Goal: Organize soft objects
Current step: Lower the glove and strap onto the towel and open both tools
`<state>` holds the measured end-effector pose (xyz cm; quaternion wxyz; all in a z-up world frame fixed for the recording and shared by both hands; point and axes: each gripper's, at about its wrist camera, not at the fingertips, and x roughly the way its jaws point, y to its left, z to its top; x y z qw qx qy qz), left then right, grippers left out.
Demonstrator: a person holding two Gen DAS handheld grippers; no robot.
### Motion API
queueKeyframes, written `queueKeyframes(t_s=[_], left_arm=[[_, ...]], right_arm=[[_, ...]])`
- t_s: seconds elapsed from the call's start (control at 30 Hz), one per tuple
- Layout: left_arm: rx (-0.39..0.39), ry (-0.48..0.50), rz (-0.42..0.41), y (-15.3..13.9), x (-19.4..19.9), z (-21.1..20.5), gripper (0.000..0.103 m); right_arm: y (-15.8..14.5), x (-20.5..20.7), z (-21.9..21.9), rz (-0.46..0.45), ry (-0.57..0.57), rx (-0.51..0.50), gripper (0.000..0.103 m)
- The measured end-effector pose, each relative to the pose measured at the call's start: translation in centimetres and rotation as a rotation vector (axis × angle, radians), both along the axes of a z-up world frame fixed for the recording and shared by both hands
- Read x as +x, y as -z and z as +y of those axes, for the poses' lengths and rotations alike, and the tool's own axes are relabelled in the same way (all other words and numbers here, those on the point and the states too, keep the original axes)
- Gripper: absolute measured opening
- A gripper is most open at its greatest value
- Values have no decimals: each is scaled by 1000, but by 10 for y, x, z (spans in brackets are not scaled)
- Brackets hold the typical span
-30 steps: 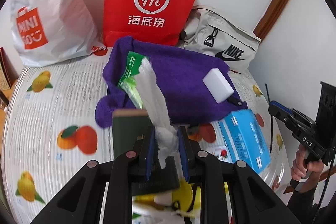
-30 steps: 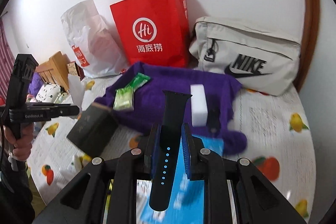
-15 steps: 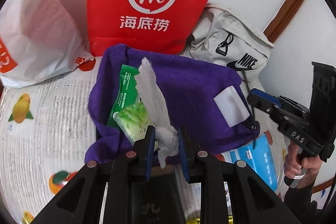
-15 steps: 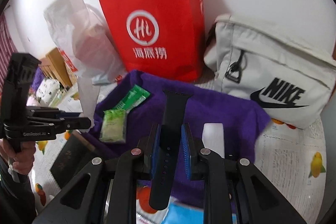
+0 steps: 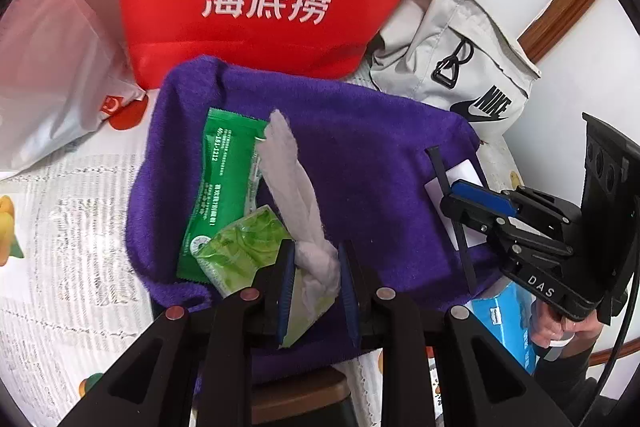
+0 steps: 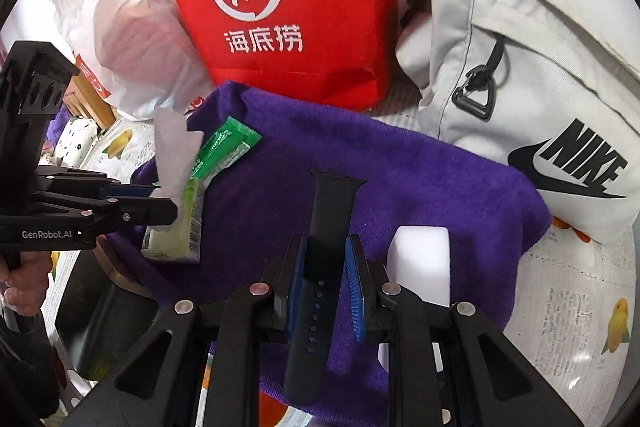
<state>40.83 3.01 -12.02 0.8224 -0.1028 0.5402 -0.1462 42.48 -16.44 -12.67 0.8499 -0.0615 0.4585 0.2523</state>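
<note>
- Left wrist view: the left gripper (image 5: 316,269) is clamped on a twisted white tissue (image 5: 294,183). The jaws are nearly closed, with the wad of the tissue pressed between the blue pads. The tissue's long axis runs forward, away from the jaws and slightly leftward, over the purple towel (image 5: 360,155).
- Same view: the green sachet (image 5: 222,183) and a pale green tissue pack (image 5: 244,251) lie on the towel just left of the jaws. The towel is directly below and ahead of the tool, so the release point is judged to be straight down.
- Same view: the right gripper (image 5: 460,203) enters from the right edge, over the white sponge block (image 5: 460,179).
- Right wrist view: the right gripper (image 6: 326,267) grips a black watch strap (image 6: 330,223) in narrow jaws. The strap's long axis lies along the fingers and points toward the red paper bag (image 6: 280,7).
- Same view: the strap hangs over the middle of the towel. The sponge block (image 6: 420,263) is just right of the jaws.
- Same view: the left gripper (image 6: 168,207) is at the towel's left edge. Each hand is nearer its own half.
</note>
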Motion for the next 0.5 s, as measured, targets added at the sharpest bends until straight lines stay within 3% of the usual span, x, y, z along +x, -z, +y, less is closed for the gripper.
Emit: queueKeyframes(t_s=[0.4, 0.47, 0.5], left_arm=[[0, 30, 38, 9, 9, -7, 26], [14, 22, 57, 11, 11, -9, 37], [16, 19, 58, 10, 10, -9, 49]], right_arm=[[20, 11, 5, 116, 2, -32, 21], [22, 12, 4, 134, 6, -31, 22], [22, 11, 3, 141, 6, -26, 22]])
